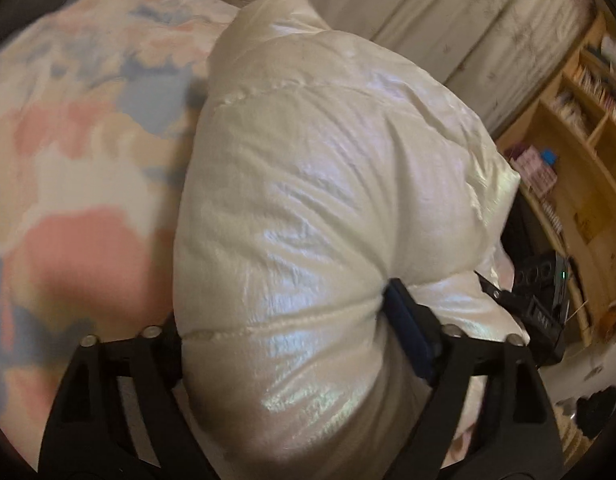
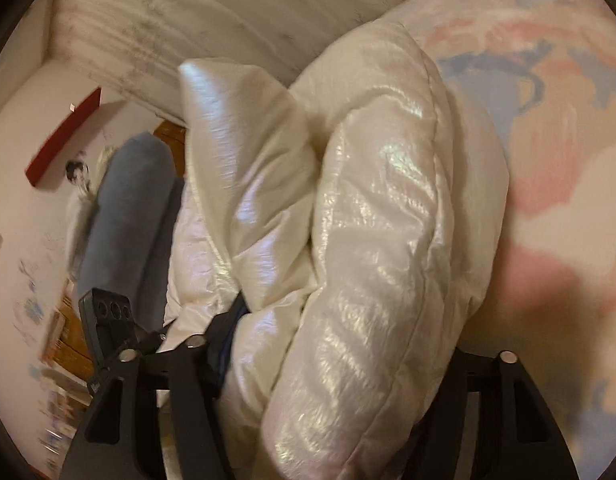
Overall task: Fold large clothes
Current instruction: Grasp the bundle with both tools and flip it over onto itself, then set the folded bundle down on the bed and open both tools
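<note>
A shiny white puffer jacket (image 1: pixel 308 184) lies bunched on a pastel patterned bedspread (image 1: pixel 68 160). A thick roll of it fills my left gripper (image 1: pixel 286 308). The blue-padded right finger (image 1: pixel 406 328) dents the fabric, and the other finger is mostly hidden behind the bulge. In the right wrist view the jacket (image 2: pixel 372 240) is doubled over in fat folds and sits between the jaws of my right gripper (image 2: pixel 348 332). Its left finger (image 2: pixel 222 346) is pressed into a crease, while its other finger is covered by the jacket. Each view shows the other gripper's body at the jacket's edge.
A pale curtain (image 1: pixel 468 20) hangs behind the bed. A wooden shelf unit (image 1: pixel 580 160) with small items stands to the right. In the right wrist view the bedspread (image 2: pixel 548 120) spreads right of the jacket, and a blue-grey rounded shape (image 2: pixel 128 208) and a red board (image 2: pixel 64 136) lie left.
</note>
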Demonstrator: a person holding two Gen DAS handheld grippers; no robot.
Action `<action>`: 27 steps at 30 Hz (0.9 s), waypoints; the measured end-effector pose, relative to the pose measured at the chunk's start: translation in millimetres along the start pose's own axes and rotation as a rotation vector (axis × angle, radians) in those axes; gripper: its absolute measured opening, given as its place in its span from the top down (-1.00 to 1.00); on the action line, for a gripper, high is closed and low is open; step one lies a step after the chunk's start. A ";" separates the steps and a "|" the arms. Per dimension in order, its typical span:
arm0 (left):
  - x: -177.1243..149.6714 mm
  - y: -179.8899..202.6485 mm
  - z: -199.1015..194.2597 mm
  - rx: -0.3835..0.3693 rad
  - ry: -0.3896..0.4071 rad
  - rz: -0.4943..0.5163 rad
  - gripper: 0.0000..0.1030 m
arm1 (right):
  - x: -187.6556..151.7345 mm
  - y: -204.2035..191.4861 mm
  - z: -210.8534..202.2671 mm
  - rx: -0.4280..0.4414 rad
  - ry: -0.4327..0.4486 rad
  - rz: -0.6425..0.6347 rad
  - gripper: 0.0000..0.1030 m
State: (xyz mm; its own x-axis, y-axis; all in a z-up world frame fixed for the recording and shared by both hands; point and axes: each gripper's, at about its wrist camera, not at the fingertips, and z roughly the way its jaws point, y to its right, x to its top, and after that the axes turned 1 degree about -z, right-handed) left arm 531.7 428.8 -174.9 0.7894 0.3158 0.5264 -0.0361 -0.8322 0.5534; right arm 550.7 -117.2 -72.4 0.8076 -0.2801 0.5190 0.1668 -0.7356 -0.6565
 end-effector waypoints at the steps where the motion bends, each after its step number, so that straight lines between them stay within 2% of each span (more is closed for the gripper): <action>1: -1.7 -5.8 -0.2 0.001 0.006 -0.013 -0.82 | -1.4 -2.2 -1.5 -0.003 0.002 -0.013 -0.42; 2: -3.0 -10.4 -1.3 0.008 0.012 -0.024 -0.90 | -1.6 -5.7 -1.9 -0.009 -0.001 -0.023 -0.47; 4: -4.2 -9.1 -5.1 0.020 0.022 -0.037 -0.91 | 24.0 -1.9 15.3 -0.016 -0.015 -0.021 -0.58; 10: -3.9 20.3 -31.5 0.157 0.038 0.026 -0.90 | 23.9 -6.6 23.9 -0.038 -0.055 0.023 -0.73; 13: -13.7 48.9 -55.9 0.188 0.058 0.057 -0.90 | 10.2 -14.4 -29.2 -0.068 -0.053 0.000 -0.76; 14: -28.4 65.7 -67.7 0.195 0.064 0.072 -0.90 | 8.6 -21.3 -43.9 -0.079 -0.050 -0.014 -0.77; 20: -67.8 161.9 -110.0 0.269 0.075 0.172 -0.90 | -10.6 -57.0 -127.5 -0.167 -0.040 -0.137 -0.77; 24: -89.5 214.7 -132.3 0.306 0.094 0.211 -0.90 | -37.6 -94.5 -178.5 -0.287 -0.019 -0.244 -0.77; 27: -116.2 253.5 -153.8 0.319 0.129 0.223 -0.90 | -56.6 -120.4 -221.7 -0.323 -0.005 -0.296 -0.77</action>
State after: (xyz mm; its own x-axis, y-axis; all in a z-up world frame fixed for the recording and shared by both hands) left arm 336.6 251.3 3.5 0.6999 0.1489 0.6985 0.0102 -0.9800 0.1987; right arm 359.5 -149.5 98.6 0.7546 -0.0254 0.6557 0.2069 -0.9391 -0.2745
